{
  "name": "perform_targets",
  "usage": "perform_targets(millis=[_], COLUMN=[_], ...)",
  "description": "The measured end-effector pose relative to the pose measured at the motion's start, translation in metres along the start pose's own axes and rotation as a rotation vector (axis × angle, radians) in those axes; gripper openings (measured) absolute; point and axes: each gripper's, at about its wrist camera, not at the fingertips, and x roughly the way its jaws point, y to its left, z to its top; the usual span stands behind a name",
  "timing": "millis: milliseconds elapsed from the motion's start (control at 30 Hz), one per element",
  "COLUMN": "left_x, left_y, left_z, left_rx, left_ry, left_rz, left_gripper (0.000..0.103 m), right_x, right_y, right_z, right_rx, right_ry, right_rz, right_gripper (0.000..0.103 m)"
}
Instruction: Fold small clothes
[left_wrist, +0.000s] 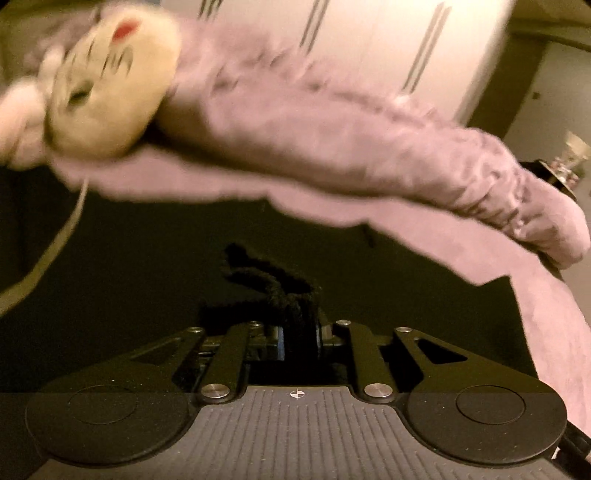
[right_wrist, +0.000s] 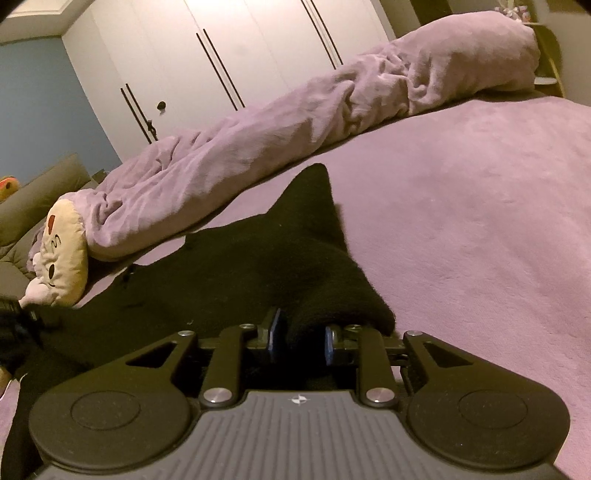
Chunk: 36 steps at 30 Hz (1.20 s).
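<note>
Black garment (right_wrist: 229, 266) pinched, wardrobe handles (right_wrist: 218, 70) sharper

Both wrist views low over the bed (right_wrist: 480, 221), facing the wardrobe (right_wrist: 229, 48), sharing rolled blanket (right_wrist: 258, 147), left view blurred, perhaps tilted.

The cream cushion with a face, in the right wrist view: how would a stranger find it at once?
Start from the long rolled lilac blanket lying across the lilac bed cover. Follow the roll to its lower left end: the round cream cushion leans there, beside the black garment. Only it is cream, with a drawn face and a red mark.
</note>
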Motion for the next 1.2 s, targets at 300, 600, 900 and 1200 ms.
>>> perform_targets(millis=[300, 600, 900, 1200], left_x=[0.001, 0.028, 0.030, -0.039], left_y=[0.001, 0.020, 0.045, 0.121], left_z=[-0.003, -0.029, -0.024, -0.022], left_rx=[0.116, 0.107, 0.006, -0.130], left_ry=[-0.062, 0.079, 0.094, -0.066], left_rz=[0.098, 0.180, 0.202, 0.232], left_gripper=[0.018, 0.059, 0.010, 0.090], right_x=[0.005, 0.006, 0.008, 0.007], right_y=[0.005, 0.009, 0.012, 0.017], right_z=[-0.003, -0.004, -0.011, -0.019], right_rx=[-0.026, -0.065, -0.106, -0.144], right_ry=[0.031, 0.044, 0.024, -0.010], right_rz=[0.024, 0.030, 0.027, 0.021], right_gripper=[0.032, 0.035, 0.041, 0.051])
